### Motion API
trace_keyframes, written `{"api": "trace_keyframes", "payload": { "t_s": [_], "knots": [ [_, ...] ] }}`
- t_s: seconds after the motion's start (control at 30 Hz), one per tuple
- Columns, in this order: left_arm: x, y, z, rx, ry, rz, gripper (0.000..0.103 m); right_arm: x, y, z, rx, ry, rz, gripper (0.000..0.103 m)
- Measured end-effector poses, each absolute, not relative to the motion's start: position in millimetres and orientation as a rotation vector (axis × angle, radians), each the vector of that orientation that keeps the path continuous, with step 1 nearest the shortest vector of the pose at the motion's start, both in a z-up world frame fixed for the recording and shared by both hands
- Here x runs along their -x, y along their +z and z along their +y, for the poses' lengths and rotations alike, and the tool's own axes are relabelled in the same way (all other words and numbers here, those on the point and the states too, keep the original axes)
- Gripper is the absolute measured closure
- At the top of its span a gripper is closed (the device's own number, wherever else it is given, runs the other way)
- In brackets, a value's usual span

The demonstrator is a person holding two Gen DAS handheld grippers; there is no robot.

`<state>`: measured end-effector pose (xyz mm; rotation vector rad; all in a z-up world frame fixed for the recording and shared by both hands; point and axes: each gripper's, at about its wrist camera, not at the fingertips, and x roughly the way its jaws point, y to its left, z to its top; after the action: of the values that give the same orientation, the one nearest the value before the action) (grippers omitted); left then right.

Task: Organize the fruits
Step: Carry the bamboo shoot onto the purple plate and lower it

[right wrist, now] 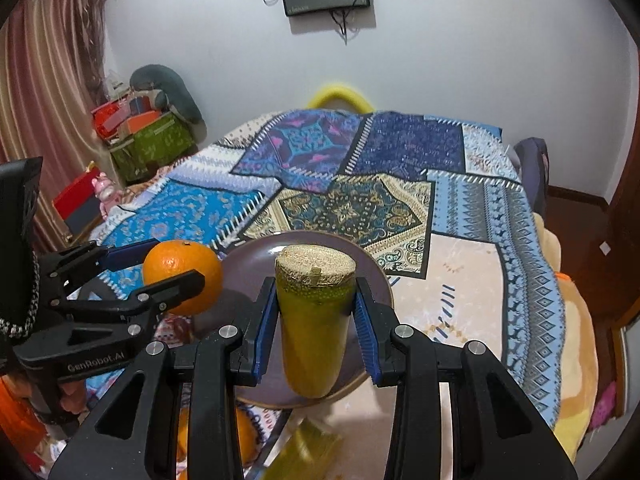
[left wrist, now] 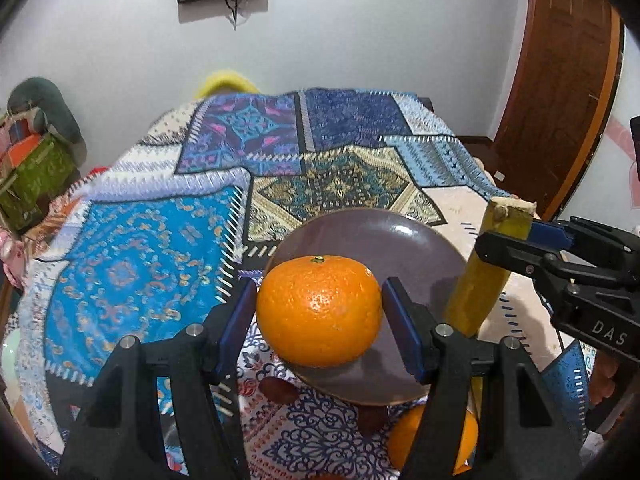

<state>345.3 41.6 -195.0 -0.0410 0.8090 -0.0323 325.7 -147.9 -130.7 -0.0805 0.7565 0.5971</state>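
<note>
Now our left tongs (left wrist: 320,312) grip the orange (left wrist: 319,310), right tongs (right wrist: 316,316) the cane (right wrist: 316,320), both over the plate (left wrist: 400,236); we lower gently, release once seated.

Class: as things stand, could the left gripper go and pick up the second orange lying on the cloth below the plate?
Probably not yet. The left gripper already has its jaws closed on an orange over the plate, and the second orange lies partly hidden under its own frame.
</note>
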Motion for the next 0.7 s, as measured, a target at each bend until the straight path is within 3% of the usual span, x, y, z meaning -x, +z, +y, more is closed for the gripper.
{"api": "trace_keyframes", "payload": {
  "t_s": [0.7],
  "knots": [
    [-394,-224,47,0.038,-0.028,0.864,0.038,-375,-161,-123,0.087,0.6,0.807,0.069]
  ]
}}
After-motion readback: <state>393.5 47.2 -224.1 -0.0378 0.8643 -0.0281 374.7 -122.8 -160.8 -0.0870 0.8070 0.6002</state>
